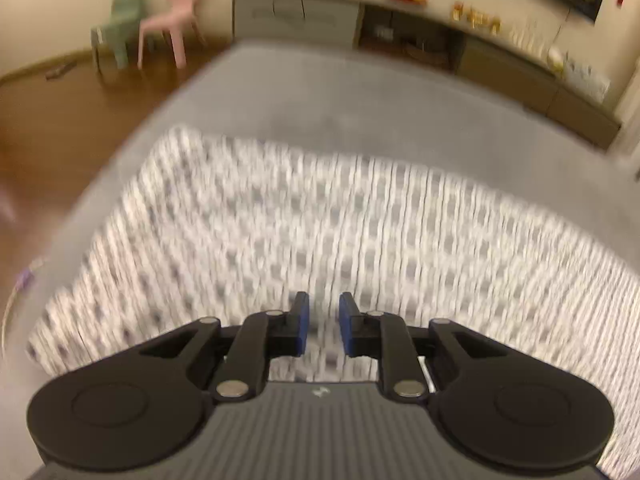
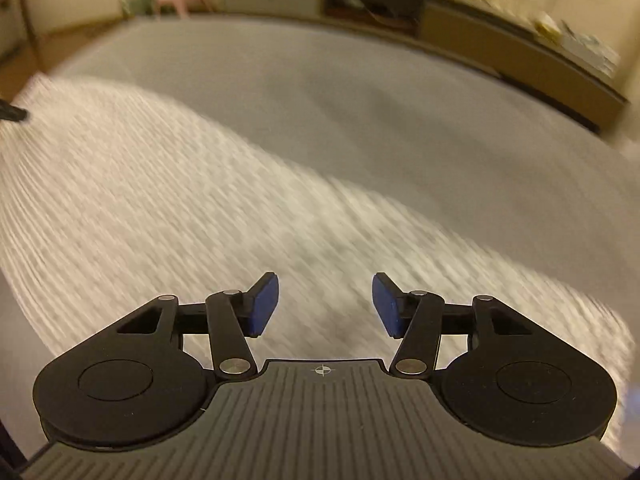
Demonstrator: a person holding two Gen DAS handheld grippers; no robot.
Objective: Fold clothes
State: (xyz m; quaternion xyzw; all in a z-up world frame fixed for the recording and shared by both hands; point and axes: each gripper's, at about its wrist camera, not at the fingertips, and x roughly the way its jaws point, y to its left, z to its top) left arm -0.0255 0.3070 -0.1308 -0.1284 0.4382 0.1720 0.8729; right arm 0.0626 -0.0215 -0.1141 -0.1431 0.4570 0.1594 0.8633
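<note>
Checked cloth (image 1: 320, 232) spread flat on the grey bed (image 1: 320, 92), straight-edged, possibly folded over already; blur hides any layers, so stage unclear. Left of cloth: wooden floor (image 1: 60, 132) with two small chairs (image 1: 160, 24). Above cloth: left gripper (image 1: 324, 328) narrowly parted, holding nothing. Right gripper (image 2: 325, 304) wide apart, empty. Beyond cloth: low cabinet (image 2: 500, 40). Nothing blocking.
</note>
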